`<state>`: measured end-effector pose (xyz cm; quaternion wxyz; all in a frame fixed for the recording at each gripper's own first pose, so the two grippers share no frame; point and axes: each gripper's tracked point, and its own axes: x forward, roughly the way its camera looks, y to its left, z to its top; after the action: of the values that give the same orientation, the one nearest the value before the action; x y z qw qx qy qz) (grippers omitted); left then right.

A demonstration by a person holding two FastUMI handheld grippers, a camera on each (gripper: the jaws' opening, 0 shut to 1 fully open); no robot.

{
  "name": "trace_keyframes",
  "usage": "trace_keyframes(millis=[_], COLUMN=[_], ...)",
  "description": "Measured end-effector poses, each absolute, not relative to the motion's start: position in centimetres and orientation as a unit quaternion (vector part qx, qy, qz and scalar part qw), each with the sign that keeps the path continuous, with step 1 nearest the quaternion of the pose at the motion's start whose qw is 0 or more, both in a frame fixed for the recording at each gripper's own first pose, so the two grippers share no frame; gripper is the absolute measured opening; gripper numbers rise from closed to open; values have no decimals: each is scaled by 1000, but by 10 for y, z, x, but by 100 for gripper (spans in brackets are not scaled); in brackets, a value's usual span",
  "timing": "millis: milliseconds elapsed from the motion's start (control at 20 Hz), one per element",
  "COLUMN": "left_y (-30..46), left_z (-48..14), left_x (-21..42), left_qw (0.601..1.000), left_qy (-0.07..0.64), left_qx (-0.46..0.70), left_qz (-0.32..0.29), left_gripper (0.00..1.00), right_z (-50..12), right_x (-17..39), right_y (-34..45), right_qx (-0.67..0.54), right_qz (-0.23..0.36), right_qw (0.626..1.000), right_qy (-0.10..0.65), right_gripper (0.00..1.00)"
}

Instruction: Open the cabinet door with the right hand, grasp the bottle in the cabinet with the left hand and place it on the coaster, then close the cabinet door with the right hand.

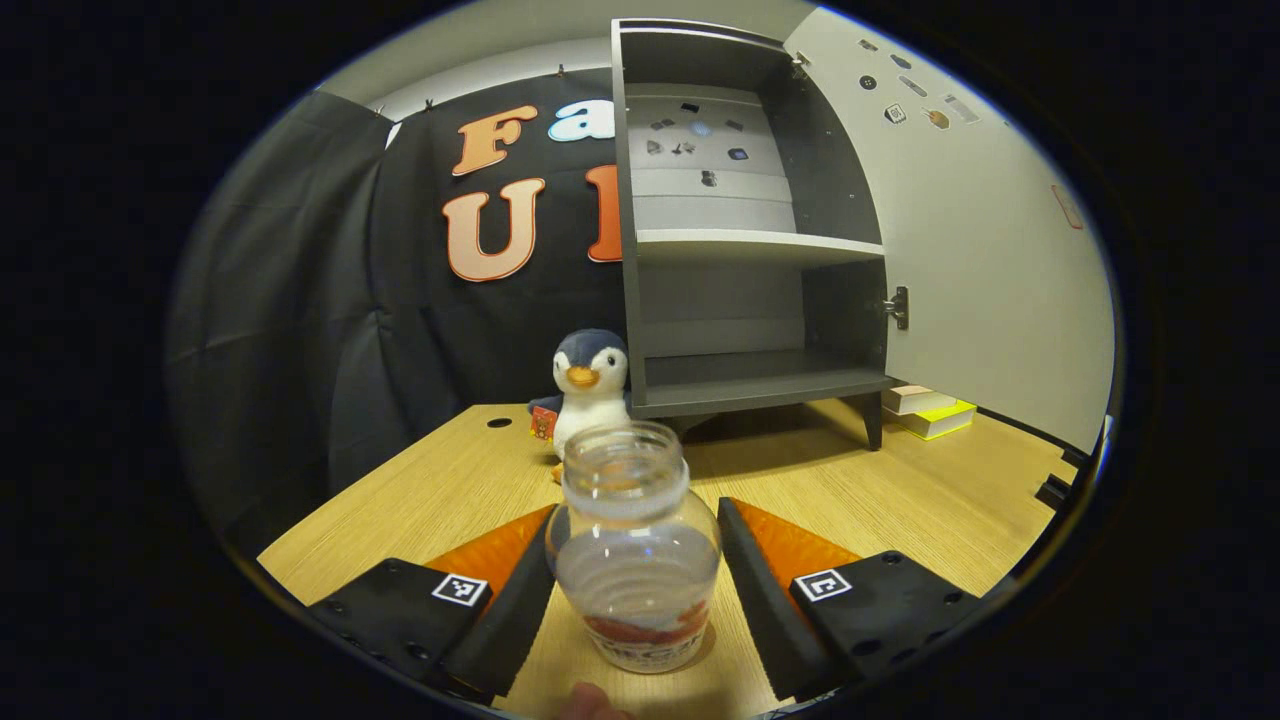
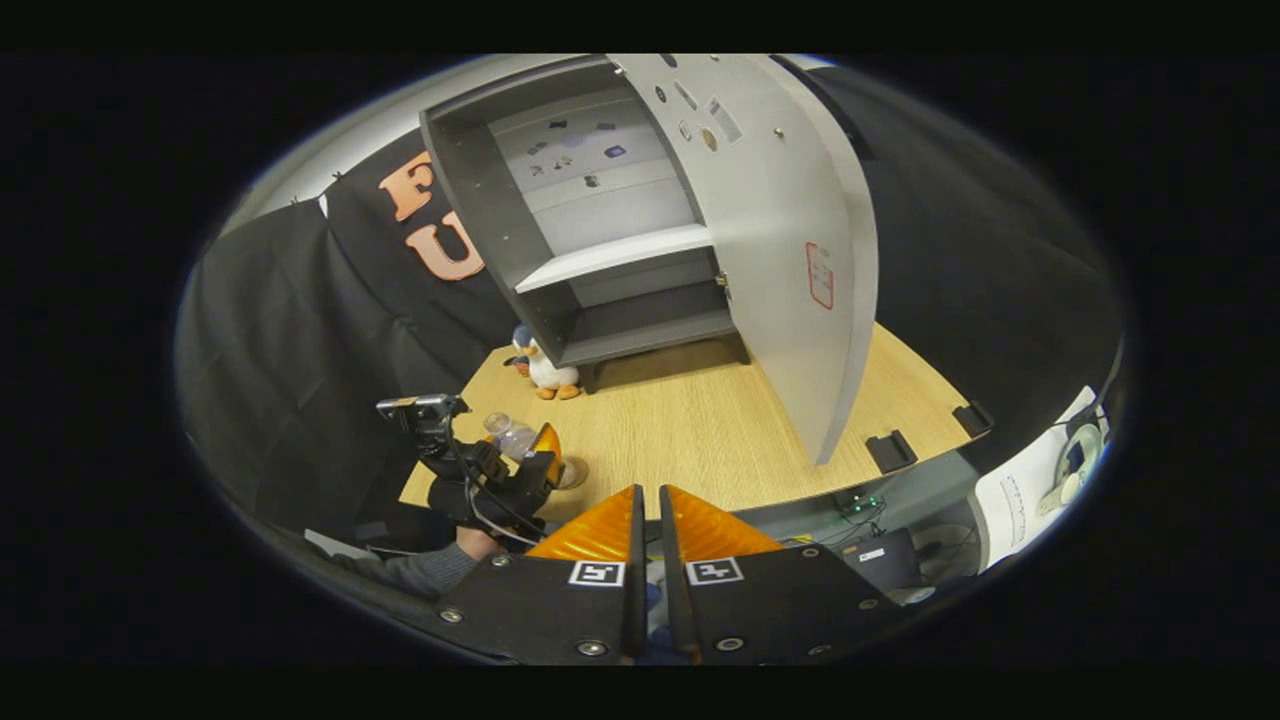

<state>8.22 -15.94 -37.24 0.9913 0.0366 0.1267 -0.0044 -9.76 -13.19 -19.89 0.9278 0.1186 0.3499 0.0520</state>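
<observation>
Bottle (image 1: 637, 545) first: in the left gripper view the clear, capless bottle stands upright between the two fingers of the left gripper (image 1: 637, 580), close to the camera. The fingers are spread; the left one sits against the bottle's side, while a thin strip of wood shows between the right one and the bottle, so I cannot tell whether both press on it. Its base is low over the wooden surface (image 1: 900, 500), and whether it touches I cannot tell. Behind it a penguin plush (image 1: 588, 385) sits on the surface just beside the left front corner of the cabinet (image 1: 740, 230). The cabinet's two compartments are bare, and the cabinet door (image 1: 990, 250) is swung wide to the right, with small stickers on its inner face. Some flat books (image 1: 928, 410) lie on the surface under the door, near the cabinet's leg.

In the right gripper view the right gripper (image 2: 647, 570) is pressed nearly together, with only a narrow slit between its fingers and nothing held. It hangs off the near edge of the surface (image 2: 700, 430), well apart from the cabinet door (image 2: 790, 260), which stands open. Farther off to the left, a hand (image 2: 470, 540) in a grey sleeve holds the left gripper (image 2: 535, 460) with the bottle (image 2: 510, 435) in it, tilted, just beside a small round coaster (image 2: 572, 472) on the surface. The penguin plush (image 2: 545, 370) sits by the cabinet (image 2: 600, 240).
</observation>
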Motion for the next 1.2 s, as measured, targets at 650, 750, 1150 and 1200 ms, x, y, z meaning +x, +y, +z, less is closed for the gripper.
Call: trace_keyframes(millis=[650, 750, 1150, 1200], left_y=[-157, -159, -184, -187], left_z=[-304, -274, -149, -135], left_x=[88, 86, 58, 54], left_qw=[995, 997, 999, 999], left_qy=[84, 65, 27, 20], left_qx=[53, 50, 15, 19], left_qz=[1, -1, -37, -42], left_gripper=[95, 96, 95, 94], right_z=[-180, -168, -63, -48], right_x=[-99, -98, -71, -67], right_y=[-136, -139, -186, -199], right_qx=[135, 137, 119, 116], right_qz=[52, 53, 49, 44], right_qw=[937, 942, 978, 981], right_qy=[317, 302, 166, 147], right_gripper=[8, 8, 19, 19])
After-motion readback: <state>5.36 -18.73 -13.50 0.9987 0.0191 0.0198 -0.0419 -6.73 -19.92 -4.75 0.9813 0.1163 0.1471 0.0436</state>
